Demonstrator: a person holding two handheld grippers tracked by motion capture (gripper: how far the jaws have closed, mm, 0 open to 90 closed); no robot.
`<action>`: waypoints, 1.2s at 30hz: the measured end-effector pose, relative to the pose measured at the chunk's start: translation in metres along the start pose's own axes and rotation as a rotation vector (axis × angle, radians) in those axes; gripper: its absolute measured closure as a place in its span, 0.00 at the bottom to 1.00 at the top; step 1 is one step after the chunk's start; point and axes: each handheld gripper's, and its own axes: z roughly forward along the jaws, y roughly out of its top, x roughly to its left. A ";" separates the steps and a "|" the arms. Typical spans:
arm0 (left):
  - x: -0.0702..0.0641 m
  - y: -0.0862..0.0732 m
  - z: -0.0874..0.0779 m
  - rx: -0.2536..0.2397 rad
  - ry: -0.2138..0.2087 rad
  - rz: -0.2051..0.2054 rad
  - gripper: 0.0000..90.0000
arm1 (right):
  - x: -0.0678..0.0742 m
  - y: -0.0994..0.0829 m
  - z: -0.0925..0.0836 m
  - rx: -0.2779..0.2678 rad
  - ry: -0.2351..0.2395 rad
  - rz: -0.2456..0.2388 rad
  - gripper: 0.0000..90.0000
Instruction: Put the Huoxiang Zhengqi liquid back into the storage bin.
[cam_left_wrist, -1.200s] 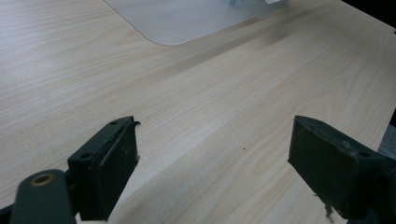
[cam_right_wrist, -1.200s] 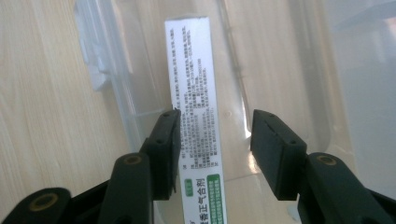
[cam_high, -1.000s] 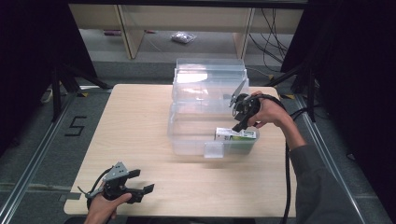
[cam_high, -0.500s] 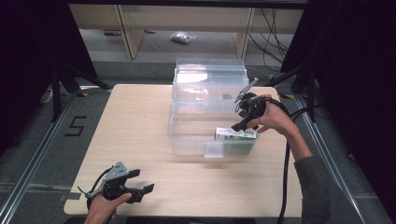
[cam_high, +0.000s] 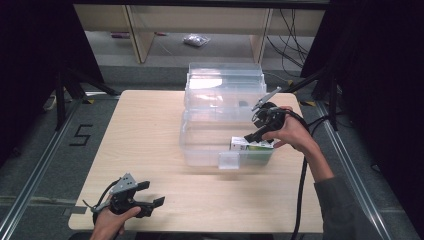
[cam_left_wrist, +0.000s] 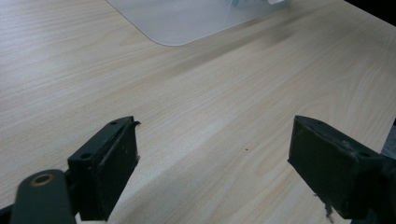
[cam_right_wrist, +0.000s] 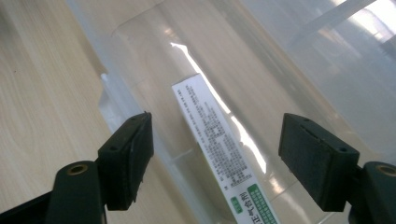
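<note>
Two grippers at work, one box in play. Right gripper (cam_high: 256, 131) poised just above the near right corner of the clear plastic bin (cam_high: 200, 150), jaws apart and just opened wider, nothing pressed between them. White-and-green carton (cam_high: 252, 145) lying flat on the bin's floor, against its near wall, directly below and slightly ahead of those jaws. Seen from the right gripper view, carton (cam_right_wrist: 219, 149) centred in the gap, free of both pads, long axis running away from the camera and slanting a little, so roughly crosswise to the line joining the jaws. From the high view, long axis parallel to the bin's near wall, green end toward the bin's right side. Judged released into the bin; any re-grip would need only a short drop straight down, jaws already spanning the narrow width.

Left gripper (cam_high: 145, 200) well apart from the bin, near the table's (cam_high: 150, 125) front edge, jaws wide and empty over bare wood (cam_left_wrist: 201, 116). Right hand (cam_high: 292, 132) plainly the nearer to the carton.
</note>
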 end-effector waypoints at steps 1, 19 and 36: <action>0.000 0.000 0.000 -0.002 0.000 -0.003 0.17 | 0.001 -0.001 0.000 0.000 0.003 -0.004 0.30; 0.001 0.000 -0.001 0.009 0.006 0.000 0.17 | 0.019 -0.015 -0.007 -0.064 -0.022 0.031 0.29; 0.001 0.000 0.000 0.007 0.001 -0.005 0.17 | 0.032 -0.032 -0.012 -0.110 -0.011 0.103 0.28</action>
